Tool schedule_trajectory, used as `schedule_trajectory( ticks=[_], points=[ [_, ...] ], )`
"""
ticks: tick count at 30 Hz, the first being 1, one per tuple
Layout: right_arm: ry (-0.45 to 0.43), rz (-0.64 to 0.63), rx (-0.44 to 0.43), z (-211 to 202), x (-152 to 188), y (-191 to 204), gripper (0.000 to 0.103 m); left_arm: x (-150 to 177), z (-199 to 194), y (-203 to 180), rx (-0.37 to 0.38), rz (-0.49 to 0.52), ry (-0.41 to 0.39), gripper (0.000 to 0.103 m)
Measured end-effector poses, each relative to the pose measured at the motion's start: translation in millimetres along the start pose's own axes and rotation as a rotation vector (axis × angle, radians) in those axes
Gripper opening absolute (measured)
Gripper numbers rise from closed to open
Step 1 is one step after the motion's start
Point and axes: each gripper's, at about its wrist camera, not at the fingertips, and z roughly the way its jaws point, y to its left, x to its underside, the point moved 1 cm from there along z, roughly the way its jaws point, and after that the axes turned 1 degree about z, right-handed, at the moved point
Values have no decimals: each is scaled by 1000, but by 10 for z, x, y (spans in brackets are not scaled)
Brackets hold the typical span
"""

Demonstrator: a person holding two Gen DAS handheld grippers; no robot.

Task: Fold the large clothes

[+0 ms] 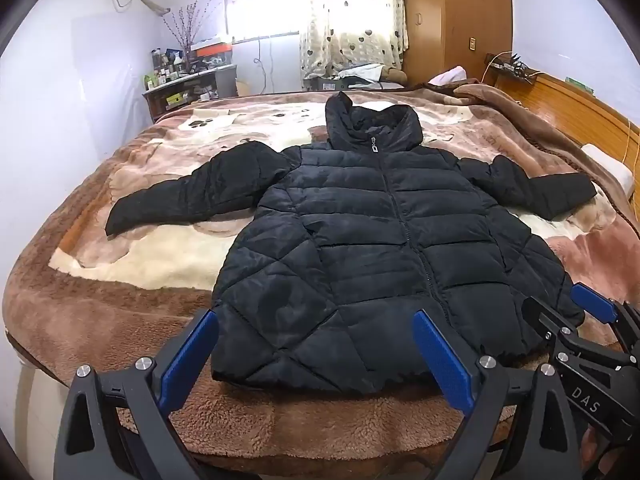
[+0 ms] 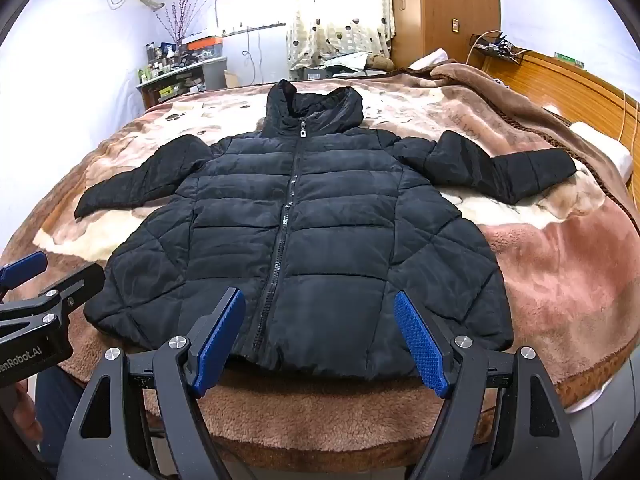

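Observation:
A black quilted hooded jacket (image 1: pixel 360 240) lies flat and zipped on the bed, front up, both sleeves spread out, hem nearest me. It also shows in the right wrist view (image 2: pixel 304 240). My left gripper (image 1: pixel 316 332) is open and empty, hovering just above the hem's left part. My right gripper (image 2: pixel 320 316) is open and empty above the hem's right part. The right gripper also shows at the edge of the left wrist view (image 1: pixel 576 320), and the left gripper at the edge of the right wrist view (image 2: pixel 24 276).
The jacket rests on a brown and cream plush blanket (image 1: pixel 140 248) covering the bed. A wooden headboard (image 1: pixel 580 104) is at the right, a cluttered desk (image 1: pixel 188 84) and curtained window (image 1: pixel 352 20) at the back, a wardrobe (image 1: pixel 456 16) beyond.

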Motion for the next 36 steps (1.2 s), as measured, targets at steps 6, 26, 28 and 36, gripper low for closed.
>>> schedule_trajectory(
  ticks=[6,26,28,36],
  points=[
    [-1,0,3,-1,0,-13,77,-1,27,16,-5,-7,12,98],
    [-26,3,26,-16,-2,-46,77,22,100,-115,-7,22,48,98],
    [-26,2,28,-20,-8,-47,77,18,149,-84,13,13,62,98],
    [-29,5,30,-38,-14,-62,77,22,91,-63,36,-10,29,98]
  ],
)
